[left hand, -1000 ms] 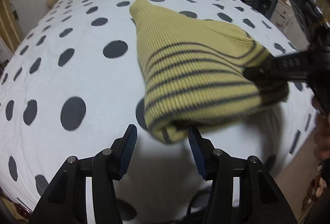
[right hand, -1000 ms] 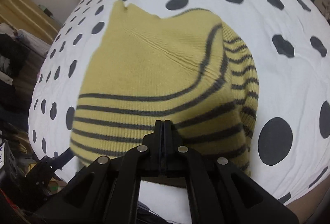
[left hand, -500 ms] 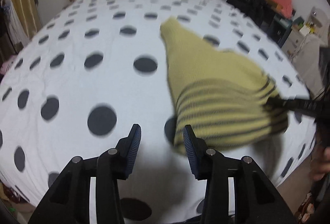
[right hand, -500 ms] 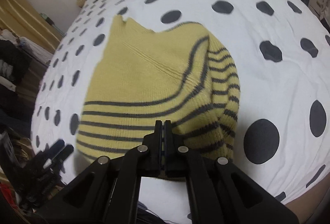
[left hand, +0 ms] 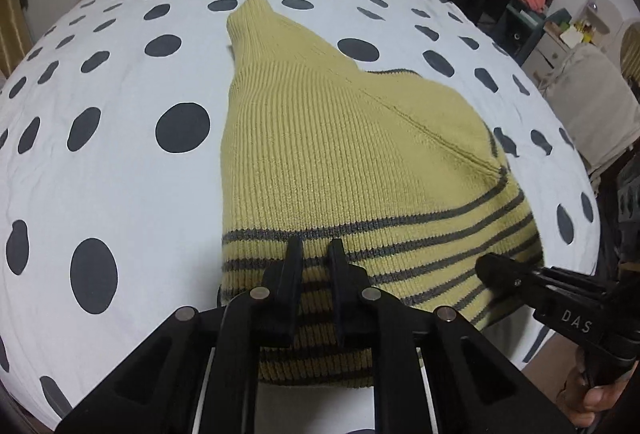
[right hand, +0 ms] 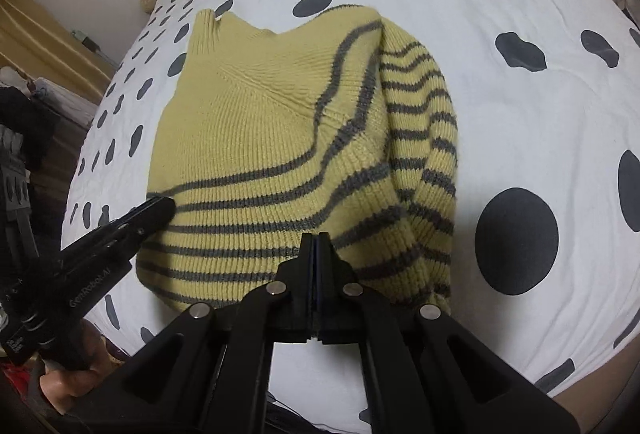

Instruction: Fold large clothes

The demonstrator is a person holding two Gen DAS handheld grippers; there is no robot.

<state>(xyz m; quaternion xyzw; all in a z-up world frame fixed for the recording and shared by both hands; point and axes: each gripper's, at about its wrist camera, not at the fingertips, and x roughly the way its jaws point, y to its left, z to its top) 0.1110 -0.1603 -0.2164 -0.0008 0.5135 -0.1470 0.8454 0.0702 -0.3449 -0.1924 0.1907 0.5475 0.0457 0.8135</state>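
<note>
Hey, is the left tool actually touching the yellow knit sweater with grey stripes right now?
Touching. In the left wrist view the left tool has its fingers pressed into the striped hem of the yellow knit sweater, with a fold of knit between them.

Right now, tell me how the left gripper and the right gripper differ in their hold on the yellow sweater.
1. The left gripper bites the sweater with a strip of striped knit showing between its fingers; the right gripper has its fingers pressed flush together, no knit visible between them.
2. The left gripper holds the striped edge near the sweater's left side; the right gripper holds it nearer the bunched sleeve.

Both are clamped on the near striped edge over the polka-dot bedspread.
</note>
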